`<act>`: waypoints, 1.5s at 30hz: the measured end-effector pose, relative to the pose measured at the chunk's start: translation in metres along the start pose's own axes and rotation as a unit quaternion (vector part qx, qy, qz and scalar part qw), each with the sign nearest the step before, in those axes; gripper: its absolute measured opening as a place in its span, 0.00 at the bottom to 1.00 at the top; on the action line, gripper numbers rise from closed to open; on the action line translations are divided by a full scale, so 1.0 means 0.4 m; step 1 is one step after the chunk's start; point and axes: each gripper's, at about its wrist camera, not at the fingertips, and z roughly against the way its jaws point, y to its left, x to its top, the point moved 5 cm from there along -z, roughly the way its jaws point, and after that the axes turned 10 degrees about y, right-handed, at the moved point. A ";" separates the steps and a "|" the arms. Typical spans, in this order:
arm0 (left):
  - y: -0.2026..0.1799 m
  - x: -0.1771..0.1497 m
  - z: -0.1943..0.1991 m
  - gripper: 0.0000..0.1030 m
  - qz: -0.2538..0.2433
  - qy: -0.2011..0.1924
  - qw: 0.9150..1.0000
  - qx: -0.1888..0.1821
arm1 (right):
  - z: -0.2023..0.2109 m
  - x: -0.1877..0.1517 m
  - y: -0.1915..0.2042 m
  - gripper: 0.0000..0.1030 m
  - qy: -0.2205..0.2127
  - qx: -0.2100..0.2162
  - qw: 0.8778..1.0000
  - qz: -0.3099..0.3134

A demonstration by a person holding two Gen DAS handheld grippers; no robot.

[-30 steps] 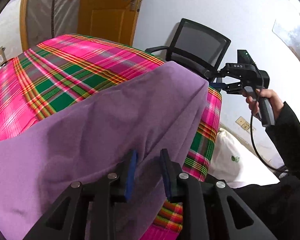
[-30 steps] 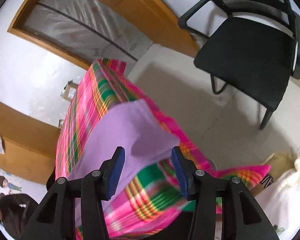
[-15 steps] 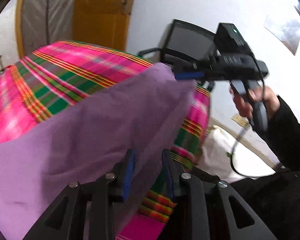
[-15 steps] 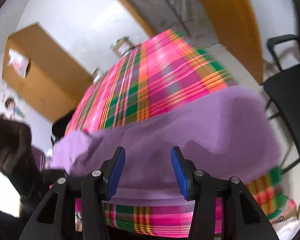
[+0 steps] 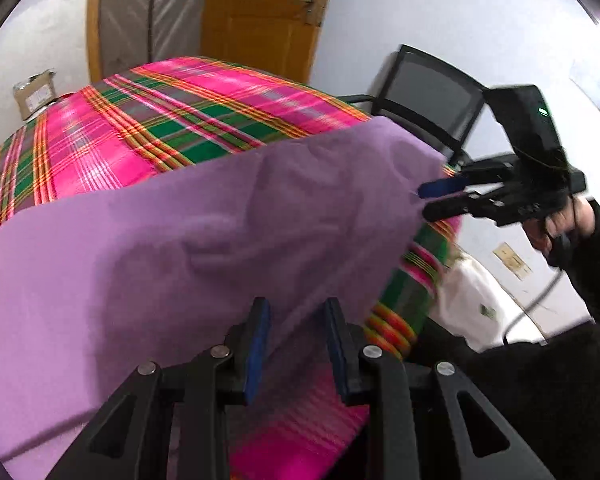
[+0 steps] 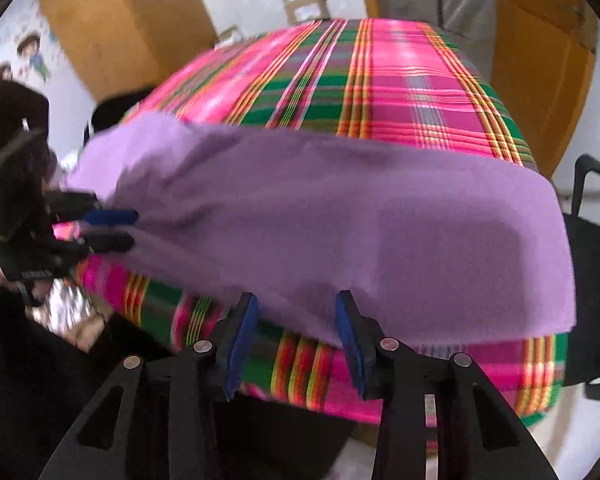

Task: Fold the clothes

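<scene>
Right gripper [image 6: 296, 332] jaws were closing round purple cloth [image 6: 340, 220] edge, unclenched | left gripper [image 5: 296, 340] likewise straddled it, released | both set for fold

No writing can be made out in either view. A cardboard box [image 5: 34, 94] at the far left beyond the bench bears a pale label, too blurred to read. The left claw [image 6: 112, 230] carries a light marking on its black body, also smeared past reading.
</scene>
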 end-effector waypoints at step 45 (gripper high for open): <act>0.277 0.027 0.064 0.27 0.141 -0.040 0.987 0.058 | -0.172 0.340 0.195 0.11 0.052 0.055 0.951 0.301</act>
